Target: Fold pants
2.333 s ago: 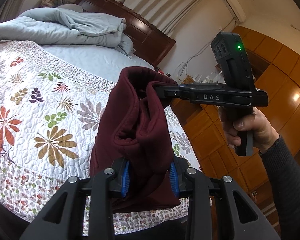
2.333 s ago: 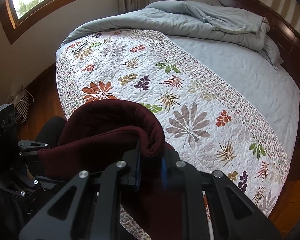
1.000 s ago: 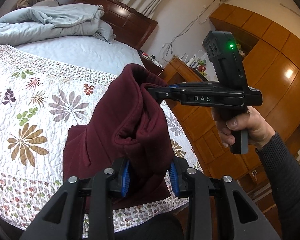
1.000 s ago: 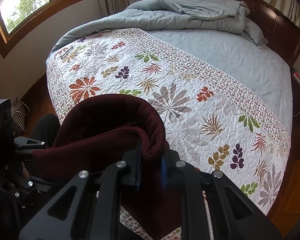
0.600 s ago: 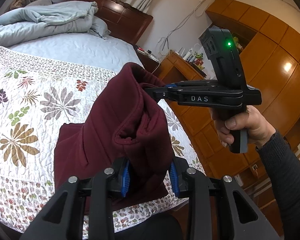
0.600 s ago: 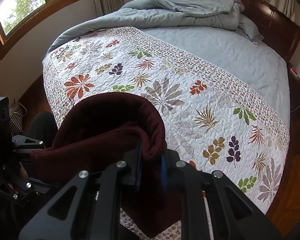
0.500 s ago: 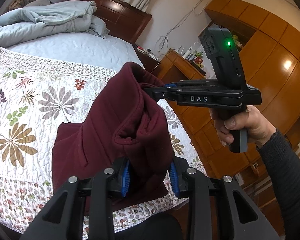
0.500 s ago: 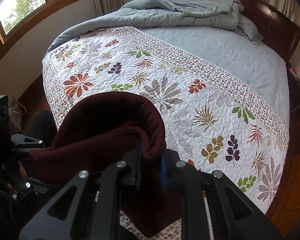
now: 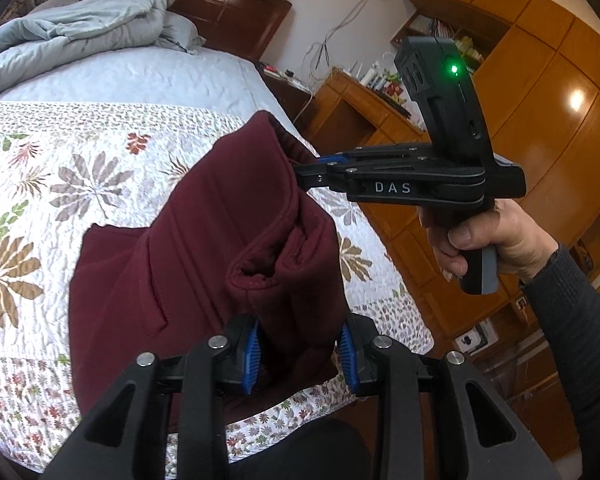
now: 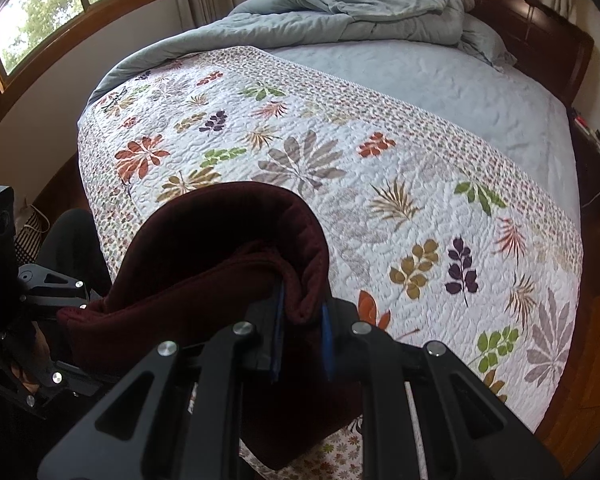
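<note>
The dark red pants [image 9: 204, 248] hang bunched between both grippers, and their lower part rests spread on the floral quilt [image 9: 60, 168] near the bed's foot edge. My left gripper [image 9: 300, 354] is shut on a thick fold of the pants. In the left wrist view my right gripper [image 9: 306, 168], held by a hand in a dark sleeve, is pinched on the cloth's upper edge. The right wrist view shows the right gripper [image 10: 302, 340] shut on a rolled fold of the pants [image 10: 220, 264], with the left gripper's black frame at the far left.
A crumpled grey-blue duvet [image 10: 340, 12] lies by the dark wooden headboard [image 9: 220, 12]. A light blue sheet [image 10: 440, 76] covers the bed's far half. Wooden cabinets [image 9: 540, 120] and a cluttered nightstand stand to the right of the bed, a window [image 10: 40, 12] to the left.
Both grippers have sunk toward the quilt with the pants in them. More of the pants' lower part now lies spread on the quilt.
</note>
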`<control>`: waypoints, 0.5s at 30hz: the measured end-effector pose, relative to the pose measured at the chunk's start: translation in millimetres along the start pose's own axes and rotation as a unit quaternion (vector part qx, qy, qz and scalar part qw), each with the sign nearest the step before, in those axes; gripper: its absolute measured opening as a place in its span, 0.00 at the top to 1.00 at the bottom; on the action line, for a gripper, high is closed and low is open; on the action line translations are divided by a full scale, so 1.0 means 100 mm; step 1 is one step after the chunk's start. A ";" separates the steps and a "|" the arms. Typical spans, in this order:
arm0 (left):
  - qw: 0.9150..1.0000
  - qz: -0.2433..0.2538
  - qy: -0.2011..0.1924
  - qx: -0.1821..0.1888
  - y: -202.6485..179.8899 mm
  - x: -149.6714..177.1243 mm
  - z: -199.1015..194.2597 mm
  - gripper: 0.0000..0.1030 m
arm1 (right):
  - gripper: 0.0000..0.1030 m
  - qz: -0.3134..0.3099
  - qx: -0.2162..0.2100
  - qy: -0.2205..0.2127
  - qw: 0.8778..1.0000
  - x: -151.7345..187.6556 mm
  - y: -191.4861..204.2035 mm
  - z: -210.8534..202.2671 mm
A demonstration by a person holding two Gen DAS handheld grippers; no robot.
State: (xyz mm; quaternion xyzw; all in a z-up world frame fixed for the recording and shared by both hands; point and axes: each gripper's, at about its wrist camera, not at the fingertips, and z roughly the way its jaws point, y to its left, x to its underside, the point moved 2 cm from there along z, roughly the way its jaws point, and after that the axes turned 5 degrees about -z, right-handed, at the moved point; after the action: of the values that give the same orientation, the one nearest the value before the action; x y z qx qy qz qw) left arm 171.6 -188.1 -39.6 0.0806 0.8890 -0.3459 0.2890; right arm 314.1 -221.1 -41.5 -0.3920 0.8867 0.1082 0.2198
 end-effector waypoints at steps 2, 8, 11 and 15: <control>1.000 0.004 0.008 -0.001 -0.02 0.04 0.09 0.69 | 0.86 0.005 -0.001 0.001 1.000 0.09 -0.06 0.03; 0.999 0.010 0.035 -0.006 -0.06 0.18 0.38 0.69 | 0.86 0.017 -0.004 0.006 1.000 0.36 -0.22 0.15; 0.999 0.014 0.046 -0.010 -0.08 0.25 0.51 0.69 | 0.86 0.028 -0.010 0.007 1.000 0.49 -0.31 0.23; 0.998 0.016 0.064 -0.017 -0.08 0.35 0.70 0.69 | 0.86 0.041 -0.017 0.010 0.999 0.65 -0.40 0.36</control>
State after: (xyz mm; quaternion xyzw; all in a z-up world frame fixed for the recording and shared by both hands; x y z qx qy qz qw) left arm 172.8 -242.8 -96.5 0.1116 0.9101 -0.3201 0.2384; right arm 315.9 -277.0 -104.5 -0.3604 0.9021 0.1281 0.1997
